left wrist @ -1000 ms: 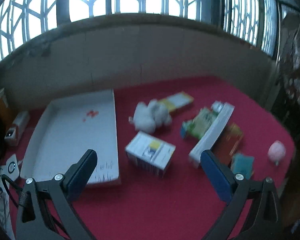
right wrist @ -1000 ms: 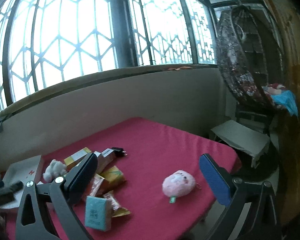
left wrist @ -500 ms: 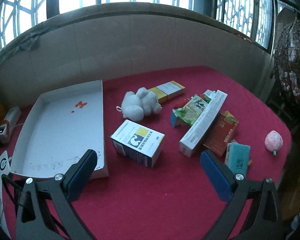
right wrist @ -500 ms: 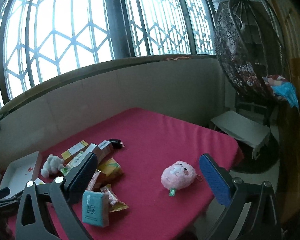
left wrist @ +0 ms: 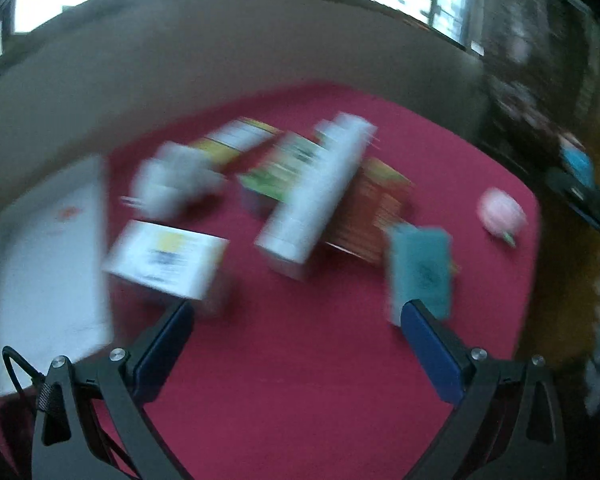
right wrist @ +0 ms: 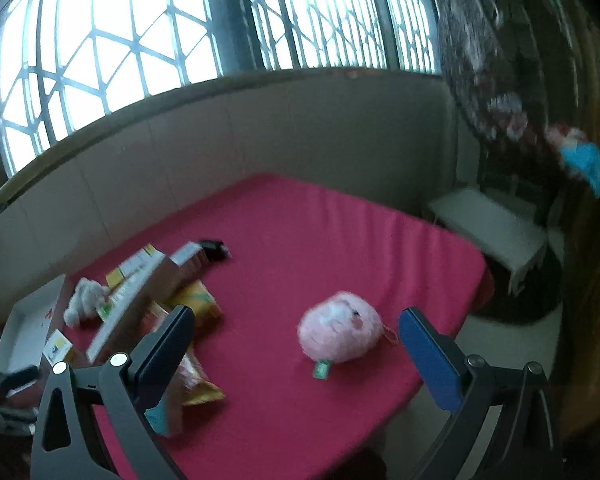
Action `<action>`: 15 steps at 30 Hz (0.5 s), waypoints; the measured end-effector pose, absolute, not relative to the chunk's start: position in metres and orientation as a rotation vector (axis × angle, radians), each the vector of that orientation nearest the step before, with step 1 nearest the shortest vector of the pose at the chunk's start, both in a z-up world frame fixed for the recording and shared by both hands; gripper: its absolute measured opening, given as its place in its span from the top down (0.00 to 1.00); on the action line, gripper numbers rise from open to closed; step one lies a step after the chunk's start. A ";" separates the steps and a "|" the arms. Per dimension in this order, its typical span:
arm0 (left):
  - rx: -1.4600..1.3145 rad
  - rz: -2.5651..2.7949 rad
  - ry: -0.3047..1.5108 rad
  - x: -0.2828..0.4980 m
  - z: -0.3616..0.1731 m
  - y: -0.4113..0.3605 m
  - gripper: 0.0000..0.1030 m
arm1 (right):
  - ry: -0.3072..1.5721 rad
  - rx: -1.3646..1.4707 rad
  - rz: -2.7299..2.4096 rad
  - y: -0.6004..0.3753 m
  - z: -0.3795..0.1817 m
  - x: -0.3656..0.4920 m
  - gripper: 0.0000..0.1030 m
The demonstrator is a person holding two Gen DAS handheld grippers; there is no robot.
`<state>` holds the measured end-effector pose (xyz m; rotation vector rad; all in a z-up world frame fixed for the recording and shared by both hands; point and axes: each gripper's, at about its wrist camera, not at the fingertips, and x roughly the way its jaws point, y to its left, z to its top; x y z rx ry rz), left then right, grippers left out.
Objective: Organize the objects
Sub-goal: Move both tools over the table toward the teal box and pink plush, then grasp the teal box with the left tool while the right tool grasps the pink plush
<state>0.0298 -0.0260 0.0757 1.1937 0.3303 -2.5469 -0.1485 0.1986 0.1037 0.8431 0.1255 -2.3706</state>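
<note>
Pink plush toy [right wrist: 337, 327] lies on the red bench [right wrist: 340, 232], centre frame in right wrist view, just ahead of the right gripper [right wrist: 296, 340], released, nothing between its pads. Left gripper [left wrist: 298, 334] also released, empty, low over bench; view blurred. Teal packet [left wrist: 420, 268] right, white box [left wrist: 164, 258] left, long white box [left wrist: 316, 192] mid, white tray [left wrist: 40, 256] far left, white plush [left wrist: 172, 184] behind.

The table cover [right wrist: 340, 240] looks like matt red cloth. The pink toy [right wrist: 338, 328] is fuzzy plush, and the boxes [left wrist: 312, 196] seem smooth printed card (blurred in the left view).
</note>
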 end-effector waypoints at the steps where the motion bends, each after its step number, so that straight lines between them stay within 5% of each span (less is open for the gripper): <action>1: 1.231 -2.578 0.345 0.024 0.070 -0.021 0.00 | 0.144 0.864 -2.379 0.201 0.097 -0.157 0.00; 7: 1.399 -2.691 0.280 -0.017 0.048 0.014 0.00 | 0.217 0.931 -2.294 0.197 0.068 -0.194 0.00; 15: 1.417 -2.561 0.407 -0.042 0.024 0.013 0.00 | 0.359 0.957 -2.233 0.179 0.045 -0.224 0.00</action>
